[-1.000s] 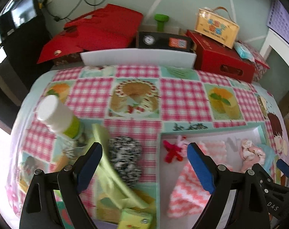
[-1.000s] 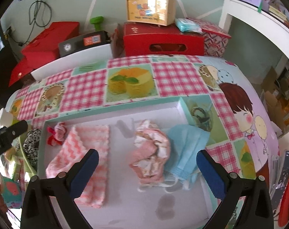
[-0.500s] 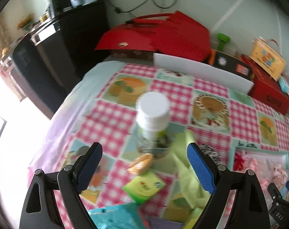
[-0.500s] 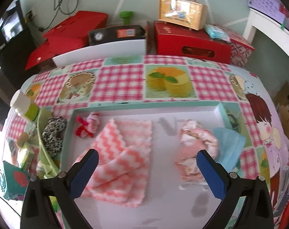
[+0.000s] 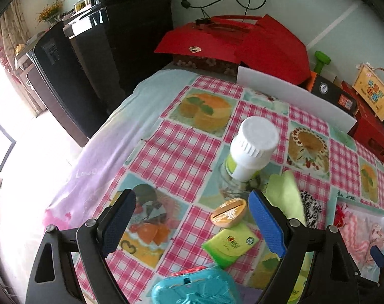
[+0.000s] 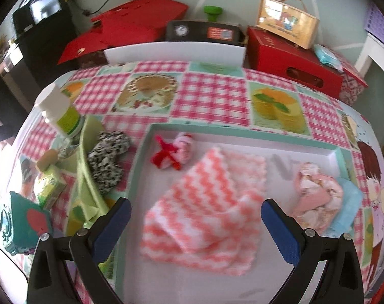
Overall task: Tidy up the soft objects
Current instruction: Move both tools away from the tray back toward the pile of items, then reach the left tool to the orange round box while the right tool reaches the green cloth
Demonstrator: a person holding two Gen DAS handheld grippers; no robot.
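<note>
Our left gripper hung wide open and empty over the checked tablecloth, so we judged it should approach the crumpled black-and-white fabric slowly.

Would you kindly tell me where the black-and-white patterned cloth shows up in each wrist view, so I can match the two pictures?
Left wrist view: the black-and-white cloth sits at the right, half hidden behind the green cloth, just left of the tray.
Right wrist view: it lies at left of centre, on the tablecloth outside the tray's left wall.
Shared landmark: the white-capped bottle.
</note>
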